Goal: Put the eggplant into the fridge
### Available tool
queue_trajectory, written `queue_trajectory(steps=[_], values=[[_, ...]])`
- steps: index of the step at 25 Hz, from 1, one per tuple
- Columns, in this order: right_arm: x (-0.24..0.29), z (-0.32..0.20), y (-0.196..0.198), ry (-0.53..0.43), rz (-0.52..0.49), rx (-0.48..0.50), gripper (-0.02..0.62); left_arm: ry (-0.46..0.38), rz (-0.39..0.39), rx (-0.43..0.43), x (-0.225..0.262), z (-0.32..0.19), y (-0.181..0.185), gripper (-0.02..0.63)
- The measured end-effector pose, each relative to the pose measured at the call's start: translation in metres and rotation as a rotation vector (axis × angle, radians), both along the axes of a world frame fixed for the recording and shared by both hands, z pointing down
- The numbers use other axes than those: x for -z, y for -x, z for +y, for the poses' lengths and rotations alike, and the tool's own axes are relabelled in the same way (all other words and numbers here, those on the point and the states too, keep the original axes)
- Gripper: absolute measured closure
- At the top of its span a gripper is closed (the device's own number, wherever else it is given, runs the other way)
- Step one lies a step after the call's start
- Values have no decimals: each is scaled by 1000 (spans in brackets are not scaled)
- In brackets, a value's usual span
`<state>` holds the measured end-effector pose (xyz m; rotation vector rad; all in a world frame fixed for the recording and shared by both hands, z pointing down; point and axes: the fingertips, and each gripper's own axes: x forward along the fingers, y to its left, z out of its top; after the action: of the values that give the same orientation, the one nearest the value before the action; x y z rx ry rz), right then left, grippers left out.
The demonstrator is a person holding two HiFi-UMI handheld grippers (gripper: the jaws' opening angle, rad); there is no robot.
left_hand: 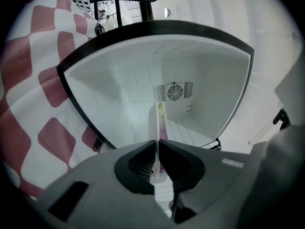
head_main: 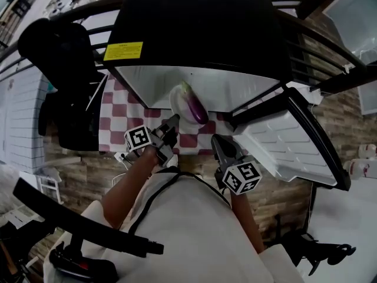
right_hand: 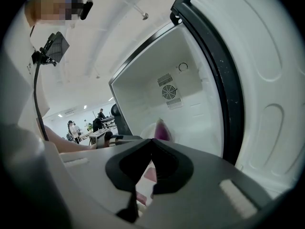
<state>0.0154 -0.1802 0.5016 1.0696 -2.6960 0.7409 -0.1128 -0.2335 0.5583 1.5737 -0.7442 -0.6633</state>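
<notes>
A purple eggplant with a green stem lies on a white plate just in front of the open black fridge. My left gripper is shut on the plate's near rim. In the left gripper view the plate shows edge-on between the jaws of that gripper, with the eggplant behind it and the fridge's white inside ahead. My right gripper hovers to the right near the open door, shut on nothing. From the right gripper the eggplant peeks over the jaws.
The fridge stands on a red-and-white checked cloth. Its door swings out to the right. A fan vent sits on the fridge's back wall. A black chair is at the left and white bottles at the far right.
</notes>
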Motion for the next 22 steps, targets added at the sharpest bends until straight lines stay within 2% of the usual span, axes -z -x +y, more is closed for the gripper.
queue_trajectory(steps=[2, 5, 11, 14, 16, 19, 22], values=[[-3, -2, 2, 4, 8, -12, 589, -3, 4, -17, -4, -10, 0, 578], [-5, -7, 7, 7, 20, -30, 589, -44, 61, -48, 8, -26, -3, 578], [-9, -19, 20, 3, 31, -72, 589, -43, 55, -94, -1, -43, 0, 578], [-7, -23, 28, -5, 26, -80, 589, -19, 5, -111, -15, -49, 5, 577], [-6, -24, 33, -6, 26, -80, 588, -41, 23, -123, -10, -53, 3, 577], [-6, -25, 36, -4, 27, -73, 588, -21, 1, -120, -18, -57, 5, 577], [-7, -29, 35, -2, 30, -62, 588, -49, 42, -119, -8, -62, -1, 577]])
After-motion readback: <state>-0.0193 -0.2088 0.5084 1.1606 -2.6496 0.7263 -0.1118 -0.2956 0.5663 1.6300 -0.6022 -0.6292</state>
